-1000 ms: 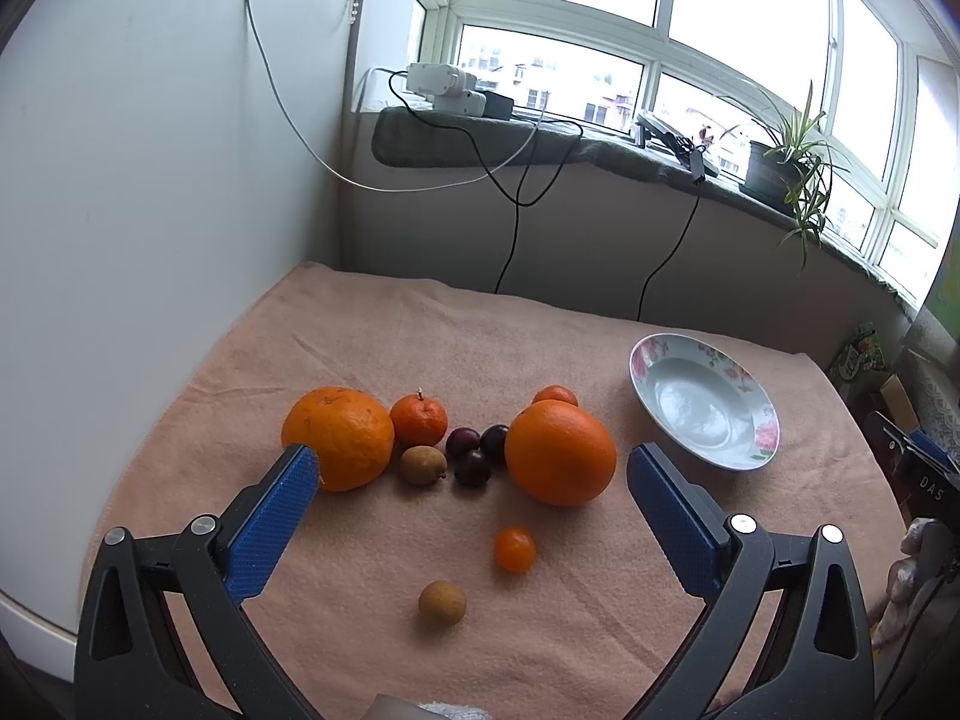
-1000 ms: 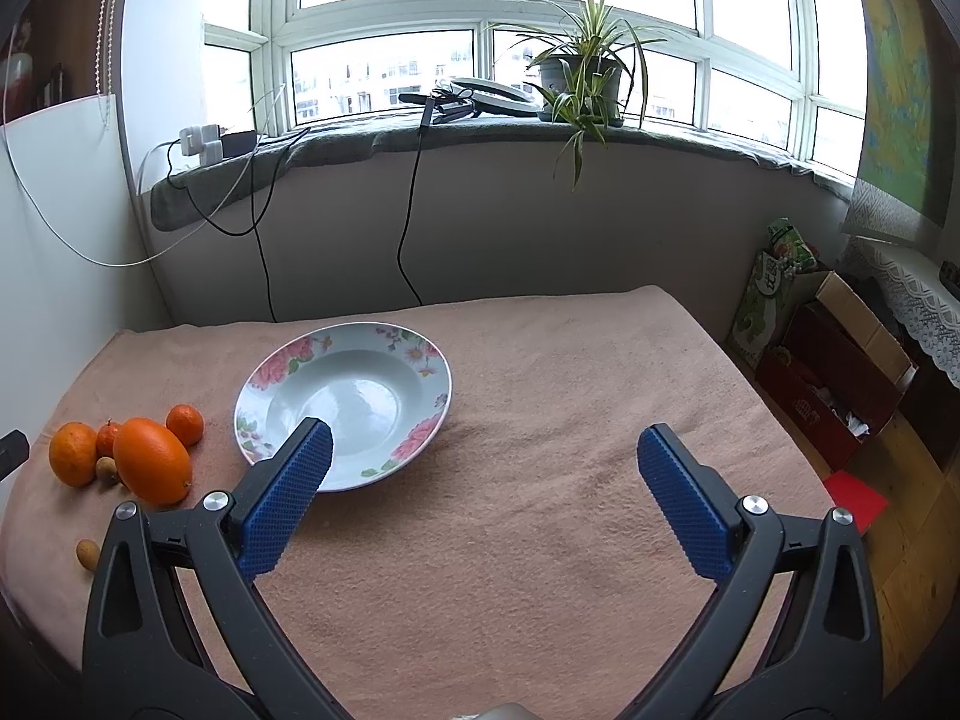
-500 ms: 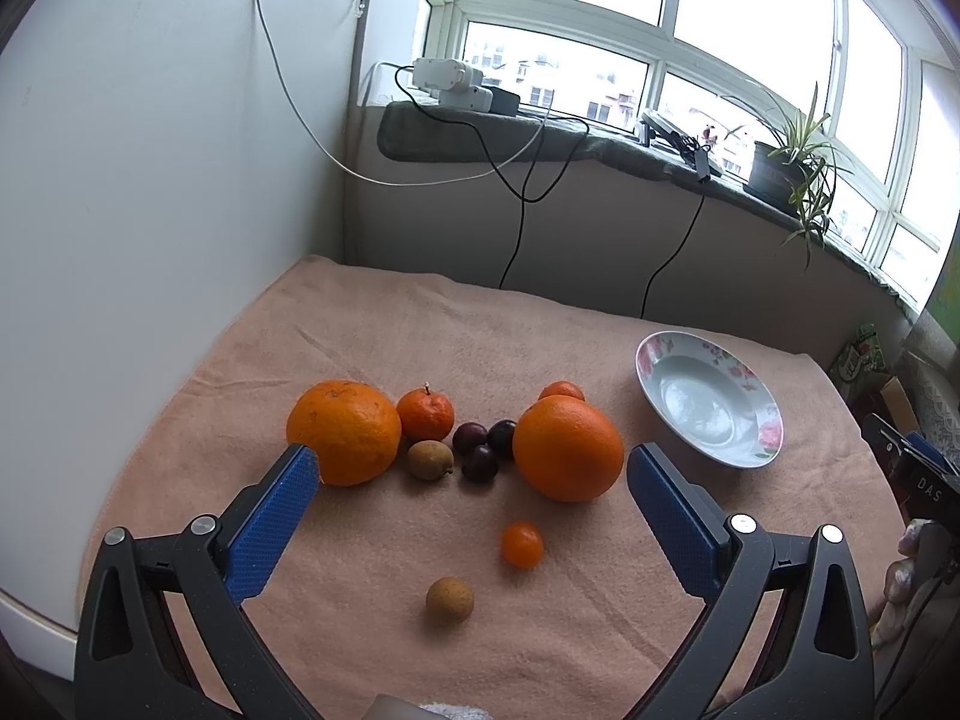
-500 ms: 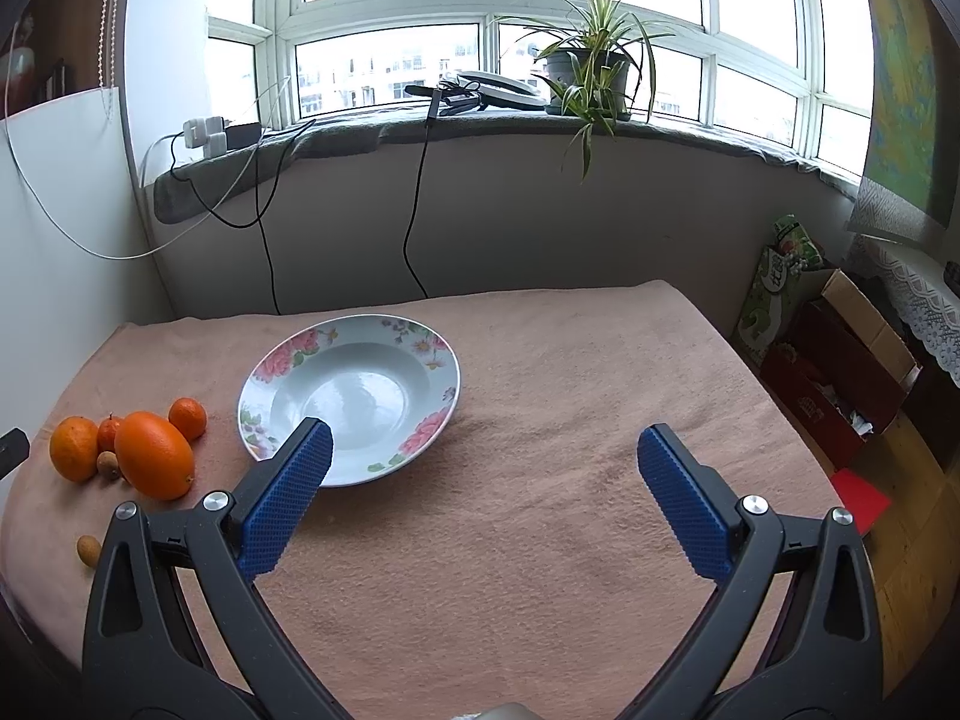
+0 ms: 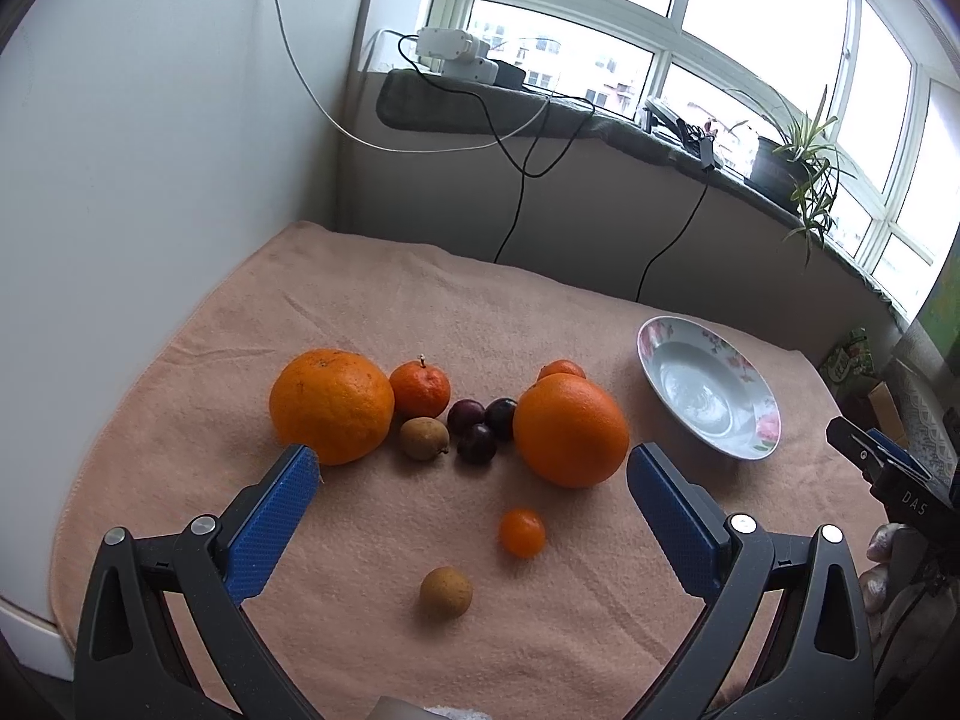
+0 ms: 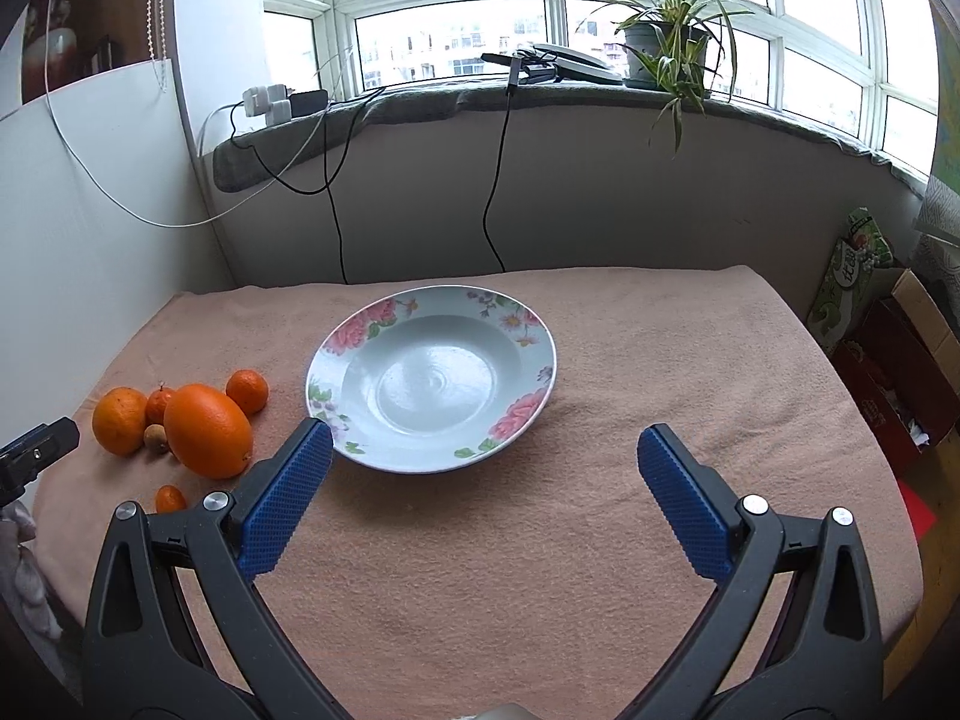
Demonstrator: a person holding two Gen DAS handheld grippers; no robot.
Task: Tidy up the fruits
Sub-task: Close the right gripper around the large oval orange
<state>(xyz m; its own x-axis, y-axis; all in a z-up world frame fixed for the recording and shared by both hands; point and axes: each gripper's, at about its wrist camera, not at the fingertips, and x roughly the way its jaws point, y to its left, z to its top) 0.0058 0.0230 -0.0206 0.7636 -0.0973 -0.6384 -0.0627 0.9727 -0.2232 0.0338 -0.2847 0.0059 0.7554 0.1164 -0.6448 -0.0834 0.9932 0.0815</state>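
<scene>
Fruit lies on a peach towel (image 5: pixel 420 312): a big orange (image 5: pixel 331 403) at the left, a second big orange (image 5: pixel 570 429), two tangerines (image 5: pixel 420 388), three dark plums (image 5: pixel 477 443), a brown longan (image 5: pixel 423 438), a small kumquat (image 5: pixel 522 533) and another longan (image 5: pixel 445 592). My left gripper (image 5: pixel 474 474) hangs open above the near fruit, holding nothing. A flowered white plate (image 6: pixel 336 339) sits empty; my right gripper (image 6: pixel 483 450) is open just in front of it. The oranges (image 6: pixel 207 429) show at the left of the right wrist view.
A white board (image 5: pixel 120 180) walls the left side. Cables (image 5: pixel 516 204) hang from the sill behind the table. A potted plant (image 6: pixel 666 42) stands on the sill. Boxes (image 6: pixel 900 372) sit on the floor past the right edge.
Both grippers have moved forward and slightly lower toward the table. The fruit and the plate look larger and sit where they were. Both stay open.
</scene>
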